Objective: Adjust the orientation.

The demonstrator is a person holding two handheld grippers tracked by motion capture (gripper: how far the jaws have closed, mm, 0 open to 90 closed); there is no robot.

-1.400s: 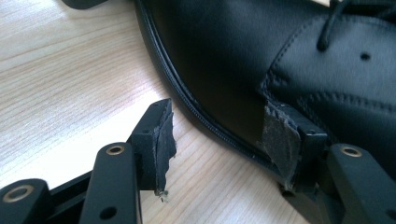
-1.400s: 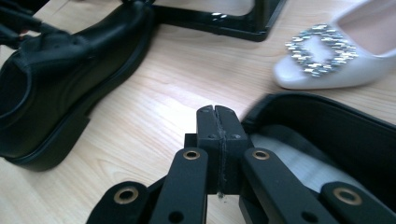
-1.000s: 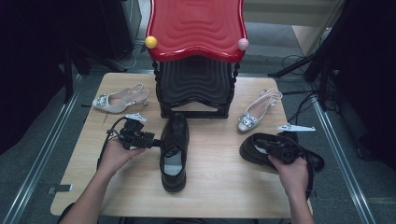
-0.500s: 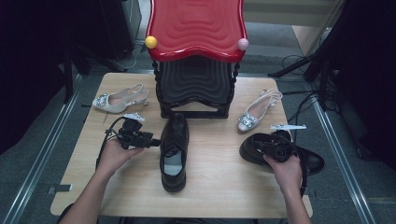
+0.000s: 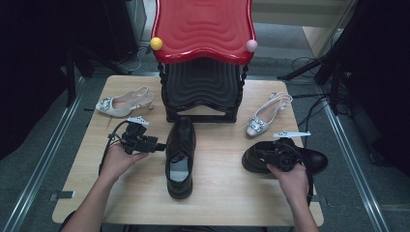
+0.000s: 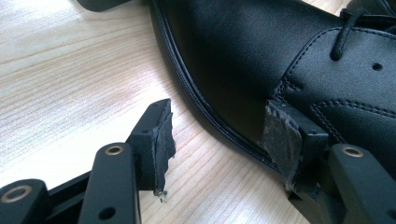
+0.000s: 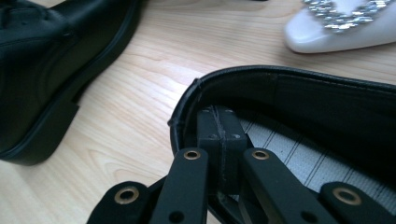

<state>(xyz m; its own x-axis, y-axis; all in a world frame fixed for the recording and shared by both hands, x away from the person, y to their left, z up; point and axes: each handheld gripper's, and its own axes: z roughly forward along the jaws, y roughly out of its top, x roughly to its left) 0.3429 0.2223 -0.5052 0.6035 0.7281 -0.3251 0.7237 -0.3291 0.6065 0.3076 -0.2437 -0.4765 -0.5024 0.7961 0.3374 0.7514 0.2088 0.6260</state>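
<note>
A black lace-up shoe [image 5: 180, 145] lies in the middle of the wooden table [image 5: 222, 198], toe pointing away from me. My left gripper [image 5: 160, 145] is at its left side, open. In the left gripper view [image 6: 217, 123] one pad rests against the shoe's upper [image 6: 224, 60] and the other hovers over bare wood, with the sole edge between them. A second black shoe [image 5: 316, 160] lies at the right, heel to the left. My right gripper [image 5: 262, 154] is shut, its pads [image 7: 219, 126] pressed together inside that shoe's heel opening [image 7: 327, 93], just behind the collar.
A black stool stack with a red wavy top [image 5: 203, 29] stands at the table's back centre, with a yellow ball [image 5: 155, 43] and a pink ball [image 5: 251, 46] at its corners. White jewelled slingback heels lie at back left [image 5: 121, 104] and back right [image 5: 263, 121].
My right gripper has edged slightly left over the right-hand black shoe, staying shut. The left gripper and both shoes have kept their places.
</note>
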